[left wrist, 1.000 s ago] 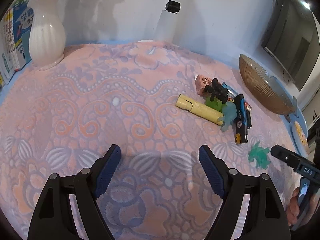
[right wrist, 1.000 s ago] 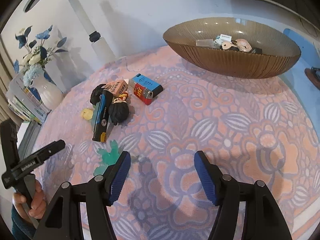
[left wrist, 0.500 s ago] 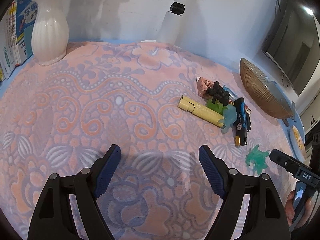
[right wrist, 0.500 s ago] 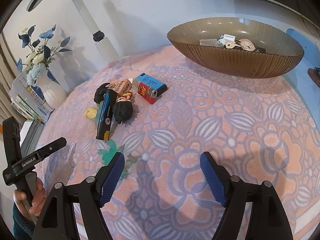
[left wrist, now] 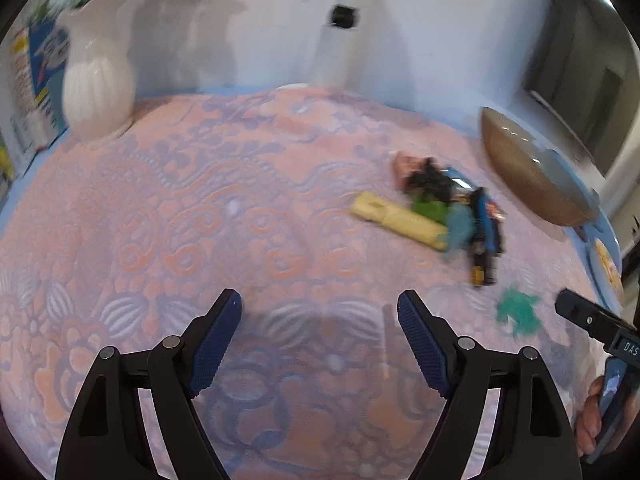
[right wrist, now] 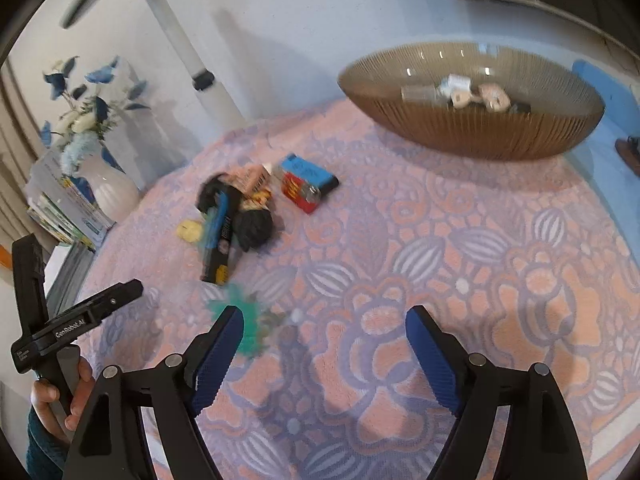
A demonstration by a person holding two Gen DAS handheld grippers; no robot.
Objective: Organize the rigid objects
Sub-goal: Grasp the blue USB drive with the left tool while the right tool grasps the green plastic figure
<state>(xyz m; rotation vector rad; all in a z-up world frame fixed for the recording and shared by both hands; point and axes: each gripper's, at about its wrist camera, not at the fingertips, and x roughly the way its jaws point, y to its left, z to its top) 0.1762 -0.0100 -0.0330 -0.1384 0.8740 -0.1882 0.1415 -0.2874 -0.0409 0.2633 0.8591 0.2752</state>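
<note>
One spiky translucent green toy (right wrist: 240, 320)

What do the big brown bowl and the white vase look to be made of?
Bowl: probably tinted glass or clear plastic, glossy; fine vertical ribs, bright glints on the rim, contents showing through the wall. Vase: likely glazed ceramic; opaque white, fluted, with a soft sheen.

Not much readable here tbh. The black handheld gripper body (right wrist: 76, 320) at the left edge of the right wrist view has "GenRobot.AI" in white letters. In the left wrist view, a small label on the other black handheld gripper (left wrist: 630, 347) reads "DAS", cut off. Everything else is too blurry.
</note>
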